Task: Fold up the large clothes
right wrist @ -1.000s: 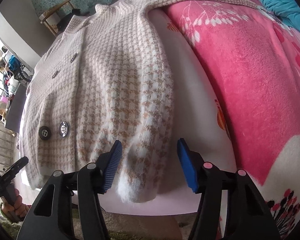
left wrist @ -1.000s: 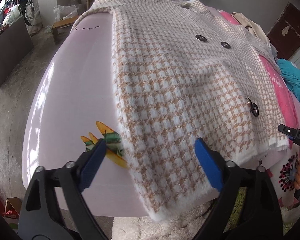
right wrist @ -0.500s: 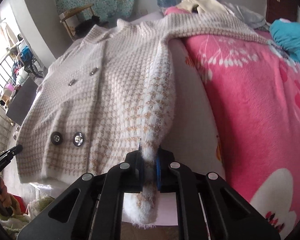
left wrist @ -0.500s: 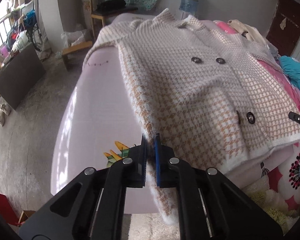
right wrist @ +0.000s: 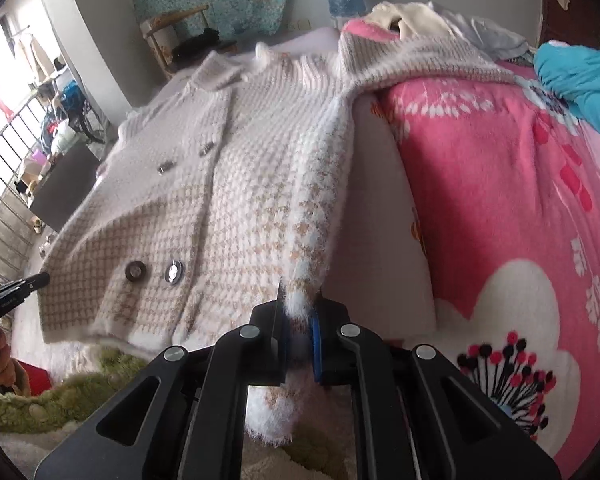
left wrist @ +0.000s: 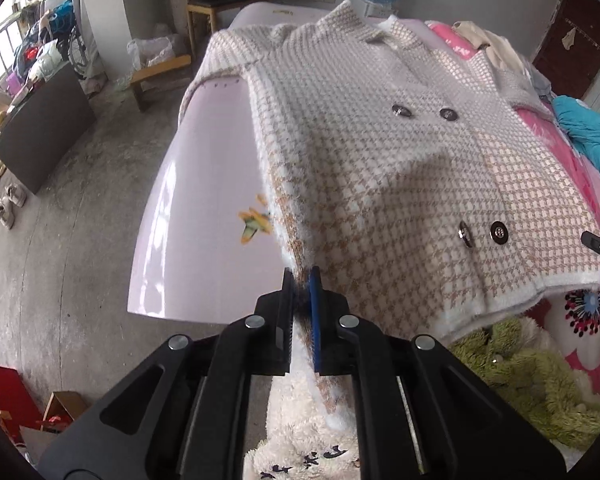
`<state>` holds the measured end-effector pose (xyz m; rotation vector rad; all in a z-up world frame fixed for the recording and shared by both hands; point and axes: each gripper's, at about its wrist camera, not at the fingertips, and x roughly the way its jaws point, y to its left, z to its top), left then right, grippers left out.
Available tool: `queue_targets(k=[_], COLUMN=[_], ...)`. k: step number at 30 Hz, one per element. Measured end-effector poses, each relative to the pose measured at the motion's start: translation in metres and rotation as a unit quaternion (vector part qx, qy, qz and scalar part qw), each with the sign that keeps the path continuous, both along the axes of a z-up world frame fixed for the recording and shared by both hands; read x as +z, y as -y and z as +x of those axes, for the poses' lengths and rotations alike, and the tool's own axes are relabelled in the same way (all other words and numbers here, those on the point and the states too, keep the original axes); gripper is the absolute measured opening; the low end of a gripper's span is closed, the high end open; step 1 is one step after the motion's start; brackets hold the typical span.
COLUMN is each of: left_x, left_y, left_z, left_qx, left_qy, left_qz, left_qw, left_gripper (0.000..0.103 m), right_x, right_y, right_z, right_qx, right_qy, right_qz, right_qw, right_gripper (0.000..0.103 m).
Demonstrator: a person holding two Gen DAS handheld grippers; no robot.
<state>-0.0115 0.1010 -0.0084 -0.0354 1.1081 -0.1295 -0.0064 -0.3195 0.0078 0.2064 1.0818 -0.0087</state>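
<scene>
A fuzzy beige-and-white houndstooth coat [left wrist: 380, 168] [right wrist: 228, 184] with dark buttons lies front-up on a bed, its hem toward me. My left gripper [left wrist: 301, 280] is shut on the coat's left bottom corner, and the fabric rises in a ridge up to the pads. My right gripper [right wrist: 298, 300] is shut on the coat's right bottom corner, where a fluffy white fold is pinched between the jaws and hangs below them. Each gripper's black tip shows at the edge of the other's view.
The bed has a pale lilac sheet [left wrist: 204, 184] on the left and a pink flowered blanket [right wrist: 500, 200] on the right. A turquoise garment [right wrist: 580, 80] and other clothes lie at the far right. A green plush rug [left wrist: 512, 364] and concrete floor [left wrist: 68, 220] sit below the bed's edge.
Both grippers went from open around the coat's bottom corners to shut on them. Both have since risen and pulled back, lifting the corners off the bed.
</scene>
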Motion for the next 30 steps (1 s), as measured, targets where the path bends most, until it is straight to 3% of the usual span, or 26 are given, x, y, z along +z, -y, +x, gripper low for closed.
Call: queue_targets(k=[2, 4, 5, 6, 8, 12, 16, 20, 22, 24, 27, 30], left_x=[-0.013, -0.014, -0.011, -0.005, 0.008, 0.023, 0.027, 0.018, -0.001, -0.032, -0.089, -0.145], left_y=[-0.003, -0.007, -0.012, -0.018, -0.027, -0.047, -0.071, -0.109, -0.138, -0.170, -0.208, -0.232], left_z=[0.006, 0.011, 0.012, 0.013, 0.019, 0.055, 0.106, 0.166, 0.198, 0.226, 0.251, 0.257], left_qx=[0.008, 0.016, 0.020, 0.027, 0.038, 0.070, 0.108, 0.169, 0.208, 0.251, 0.318, 0.374], left_qy=[-0.020, -0.031, -0.027, -0.015, 0.011, 0.036, 0.064, 0.065, 0.035, -0.010, -0.072, -0.130], left_qz=[-0.001, -0.005, -0.010, -0.016, -0.024, -0.031, -0.050, -0.129, -0.202, -0.288, -0.399, -0.487], left_qw=[0.9998, 0.9994, 0.9994, 0.9994, 0.9989, 0.9964, 0.9909, 0.9749, 0.9563, 0.9241, 0.8572, 0.7786], left_gripper=[0.010, 0.029, 0.036, 0.049, 0.059, 0.071, 0.076, 0.084, 0.084, 0.084, 0.084, 0.084], right_x=[-0.016, -0.015, -0.006, 0.003, 0.028, 0.055, 0.046, 0.021, 0.006, -0.008, -0.022, -0.030], right_y=[0.006, 0.010, 0.014, 0.014, 0.012, -0.012, -0.063, -0.126, -0.152, -0.170, -0.185, -0.192], right_z=[0.006, 0.008, 0.009, 0.010, 0.017, 0.054, 0.115, 0.163, 0.185, 0.201, 0.216, 0.227], right_qx=[-0.003, -0.013, -0.014, -0.016, -0.009, 0.032, 0.089, 0.149, 0.176, 0.193, 0.206, 0.209], right_qy=[-0.036, -0.045, -0.034, -0.020, 0.020, 0.083, 0.099, 0.084, 0.067, 0.043, 0.019, 0.006], right_qz=[-0.003, -0.013, -0.022, -0.031, -0.049, -0.048, 0.003, 0.006, 0.011, 0.018, 0.021, 0.004], right_qw=[0.999, 0.999, 0.999, 0.999, 0.999, 0.995, 0.991, 0.985, 0.982, 0.980, 0.978, 0.978], right_gripper=[0.022, 0.033, 0.040, 0.045, 0.063, 0.074, 0.075, 0.075, 0.075, 0.075, 0.075, 0.075])
